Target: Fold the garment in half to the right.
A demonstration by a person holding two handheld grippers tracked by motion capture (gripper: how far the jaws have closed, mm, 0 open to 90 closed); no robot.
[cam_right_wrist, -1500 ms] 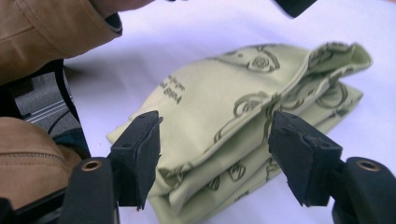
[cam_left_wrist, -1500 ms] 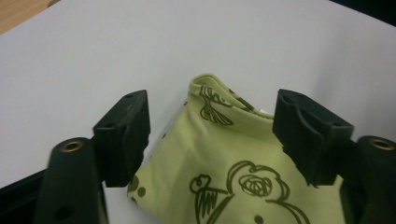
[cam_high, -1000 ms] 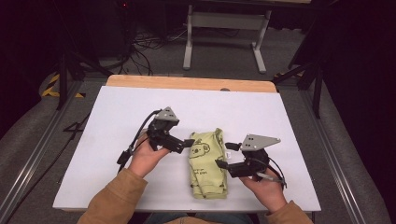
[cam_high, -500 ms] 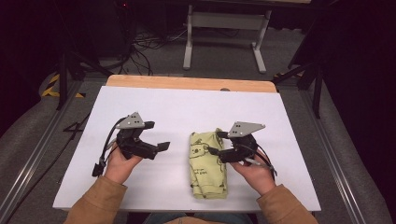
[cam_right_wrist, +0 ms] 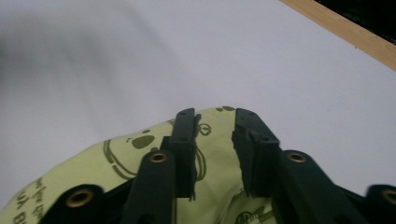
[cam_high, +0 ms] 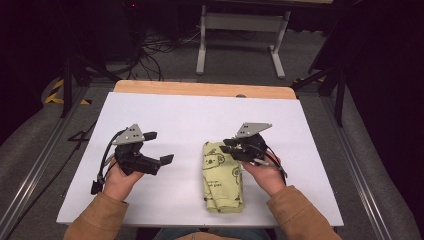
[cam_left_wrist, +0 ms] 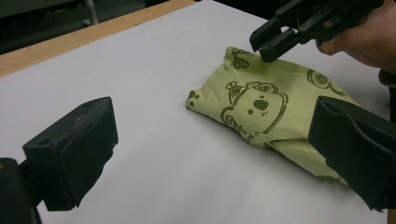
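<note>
1. While the right tool (cam_high: 230, 146) hangs over the far right corner of the folded green cloth (cam_high: 223, 176), its jaws have just been closing and now stand a narrow gap apart; the right gripper view shows printed fabric below that gap, and I cannot tell whether the tips touch it.
2. In the left gripper view the right tool (cam_left_wrist: 273, 39) appears at the upper right with its tips just above the far edge of the cloth (cam_left_wrist: 271, 116), a hand (cam_left_wrist: 369, 35) wrapped round its body.
3. The left tool (cam_high: 159, 148) is held well apart from the cloth, out to its left, with its jaws spread wide and nothing between them; they point toward the cloth.
4. The cloth lies folded into a long narrow bundle on the near right part of the white tabletop (cam_high: 190, 115), its long side running away from the person; a cartoon bear face and dark lettering are printed on it.
5. Both forearms, in tan sleeves (cam_high: 97, 217), come in from the near edge.
6. A wooden strip (cam_high: 200, 89) borders the tabletop's far side; beyond it are cables (cam_high: 160, 42) on a grey floor and the pale legs of a stand (cam_high: 240, 35).
</note>
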